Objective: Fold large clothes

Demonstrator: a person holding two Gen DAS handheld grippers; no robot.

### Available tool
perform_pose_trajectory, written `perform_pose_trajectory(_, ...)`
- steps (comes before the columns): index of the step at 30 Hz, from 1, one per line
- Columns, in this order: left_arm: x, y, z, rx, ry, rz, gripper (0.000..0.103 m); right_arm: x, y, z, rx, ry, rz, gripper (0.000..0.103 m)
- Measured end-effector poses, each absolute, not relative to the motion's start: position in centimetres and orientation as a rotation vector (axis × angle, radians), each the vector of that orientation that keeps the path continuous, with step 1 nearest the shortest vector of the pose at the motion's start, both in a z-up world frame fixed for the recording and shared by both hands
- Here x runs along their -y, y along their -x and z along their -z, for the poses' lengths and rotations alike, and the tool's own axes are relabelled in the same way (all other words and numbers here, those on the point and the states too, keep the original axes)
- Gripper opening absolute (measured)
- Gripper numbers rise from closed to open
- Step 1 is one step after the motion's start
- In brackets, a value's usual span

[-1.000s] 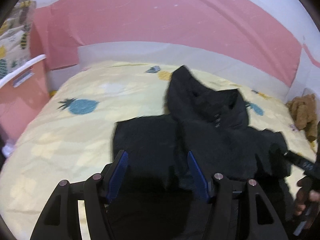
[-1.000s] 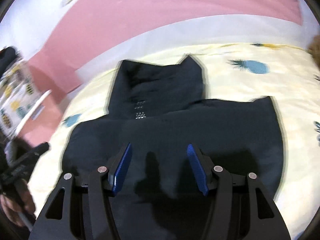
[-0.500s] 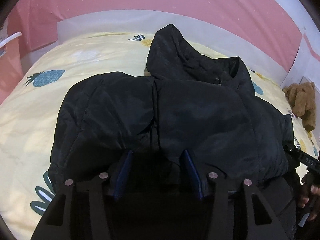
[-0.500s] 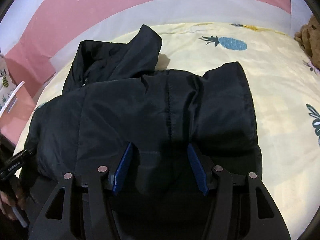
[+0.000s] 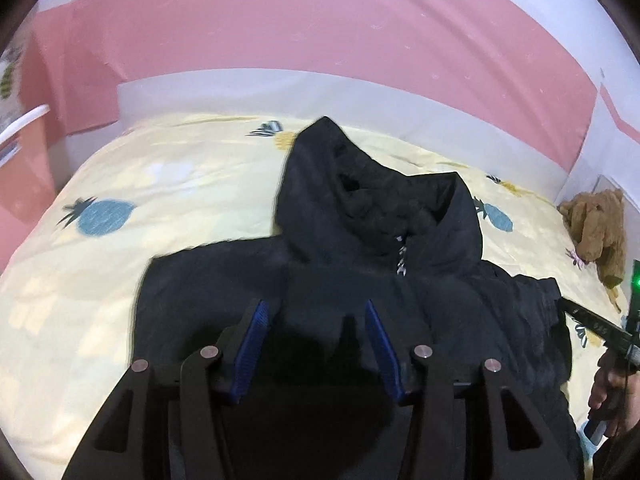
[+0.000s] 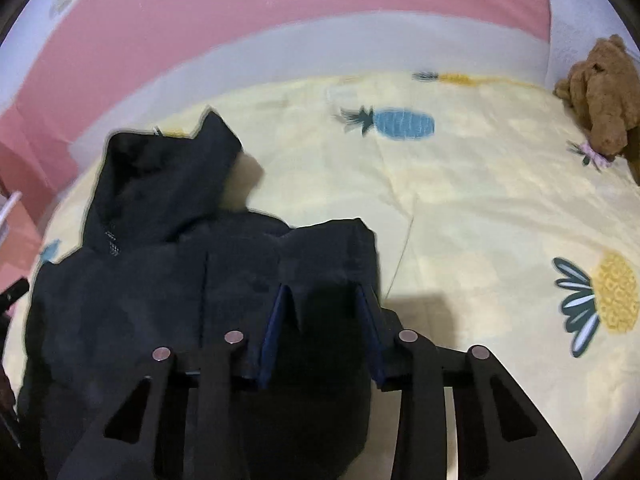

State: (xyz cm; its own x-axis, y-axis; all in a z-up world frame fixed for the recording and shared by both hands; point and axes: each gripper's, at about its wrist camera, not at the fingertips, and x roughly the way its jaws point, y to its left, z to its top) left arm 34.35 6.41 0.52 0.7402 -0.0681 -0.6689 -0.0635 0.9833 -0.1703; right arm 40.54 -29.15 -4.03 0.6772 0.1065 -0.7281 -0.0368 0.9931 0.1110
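A black hooded puffer jacket [image 5: 360,264] lies on the yellow pineapple-print bed sheet [image 5: 160,184], hood toward the headboard. It also shows in the right wrist view [image 6: 160,264]. My left gripper [image 5: 316,316] hovers over the jacket's lower middle, jaws apart, blue pads [image 5: 256,332] showing, nothing held. My right gripper [image 6: 320,300] is over the jacket's right edge, jaws apart; dark fabric lies between the pads, grip unclear. The other gripper shows at the right edge of the left wrist view [image 5: 592,320].
A brown plush toy [image 6: 600,96] sits at the bed's right side by the wall, also in the left wrist view [image 5: 596,228]. A pink and white headboard wall [image 5: 320,60] runs behind the bed. Pink furniture [image 5: 24,152] stands at the left.
Both grippers pulled back and up from the jacket since half a second ago. The right gripper shifted to the jacket's right edge. The view is motion-blurred.
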Motion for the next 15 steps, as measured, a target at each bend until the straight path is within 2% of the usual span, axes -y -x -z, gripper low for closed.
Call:
perform_pose_trajectory(3,-6.5,-37.7,3.6,-0.842,0.176,-0.022,0.052,28.5,-41.4,6.0,-0.853,-0.066,-0.075,0.036)
perform_pose_trajectory(6,-7.7,-38.2,6.2,-0.824,0.231,0.01,0.052,28.1,-41.5,7.2,-0.849,-0.032,-0.073,0.036)
perform_pose_trajectory(10,-7.0,-38.1,6.8,-0.799,0.204,-0.001,0.053,28.1,-41.7,7.2,-0.853,-0.015,-0.068,0.036)
perform_pose_trajectory(15,-7.0,-36.5,3.8,-0.798,0.212,-0.01,0.051,29.7,-36.6,2.5,-0.736,-0.097,-0.114,0.036)
